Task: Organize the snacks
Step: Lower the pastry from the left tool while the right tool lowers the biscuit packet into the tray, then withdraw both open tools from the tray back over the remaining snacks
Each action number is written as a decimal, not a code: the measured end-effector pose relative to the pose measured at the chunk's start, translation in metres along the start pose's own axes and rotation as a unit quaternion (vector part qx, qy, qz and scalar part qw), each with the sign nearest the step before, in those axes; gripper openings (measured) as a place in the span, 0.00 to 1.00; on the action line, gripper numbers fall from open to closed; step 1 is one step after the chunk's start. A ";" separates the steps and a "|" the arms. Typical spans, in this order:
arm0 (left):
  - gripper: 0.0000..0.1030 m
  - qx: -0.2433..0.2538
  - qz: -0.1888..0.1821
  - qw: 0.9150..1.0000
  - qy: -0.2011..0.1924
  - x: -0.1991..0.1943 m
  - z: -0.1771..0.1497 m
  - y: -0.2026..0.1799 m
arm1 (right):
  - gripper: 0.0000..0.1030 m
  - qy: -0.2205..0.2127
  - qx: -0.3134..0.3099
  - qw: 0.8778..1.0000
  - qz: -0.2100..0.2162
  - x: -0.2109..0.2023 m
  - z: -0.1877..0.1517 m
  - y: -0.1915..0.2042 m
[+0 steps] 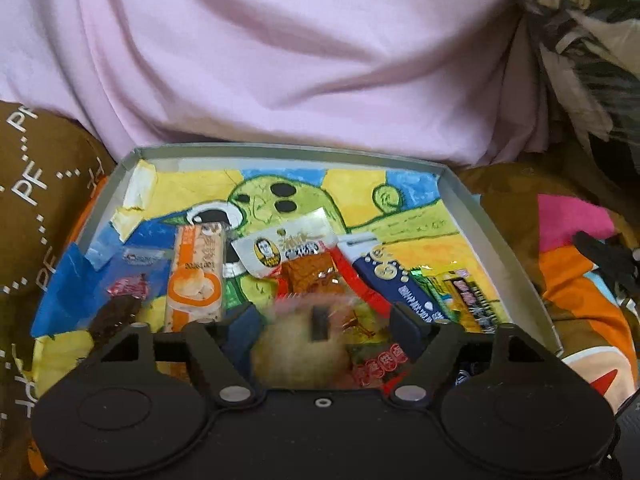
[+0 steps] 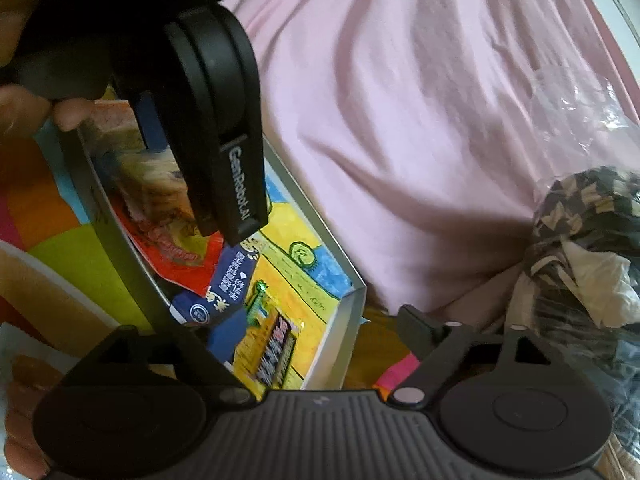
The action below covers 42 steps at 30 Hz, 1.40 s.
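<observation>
The round pastry snack [image 1: 300,356], blurred, sits between my left gripper [image 1: 320,320] fingers over the near edge of the grey tray [image 1: 472,200]; the jaws stand wide, and I cannot tell whether they grip it. Several packets already lie inside. My right gripper [image 2: 316,332] is spread empty beside the tray's right rim.

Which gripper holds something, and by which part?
Left gripper: a blurred, clear-wrapped round bun sits between its open fingers; actual grip cannot be told. Right gripper: nothing.
</observation>
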<state>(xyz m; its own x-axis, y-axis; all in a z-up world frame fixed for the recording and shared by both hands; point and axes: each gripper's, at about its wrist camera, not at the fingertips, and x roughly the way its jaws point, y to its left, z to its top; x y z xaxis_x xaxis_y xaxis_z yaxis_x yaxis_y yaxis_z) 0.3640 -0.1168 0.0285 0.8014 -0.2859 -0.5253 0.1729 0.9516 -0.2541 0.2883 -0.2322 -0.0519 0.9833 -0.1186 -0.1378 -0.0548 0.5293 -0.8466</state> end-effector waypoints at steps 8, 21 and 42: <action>0.99 0.001 0.007 0.999 -0.046 -0.035 0.004 -0.001 | 0.98 -0.005 0.053 0.998 -0.015 -0.024 -0.004 -0.015; 0.99 -0.002 0.022 0.997 -0.077 -0.096 -0.006 -0.001 | 1.00 -0.031 0.118 0.992 -0.008 -0.084 0.004 -0.035; 0.99 0.003 0.050 0.995 -0.084 -0.186 -0.074 0.025 | 1.00 -0.024 0.246 0.967 0.067 -0.179 0.000 -0.045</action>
<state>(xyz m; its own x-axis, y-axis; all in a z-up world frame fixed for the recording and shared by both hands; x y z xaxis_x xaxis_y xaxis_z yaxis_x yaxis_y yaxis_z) 0.1772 -0.0483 0.0595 0.8992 -0.1671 -0.4044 0.0902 0.9751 -0.2024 0.1144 -0.2344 0.0108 0.9805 0.0116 -0.1964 -0.1054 0.8740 -0.4744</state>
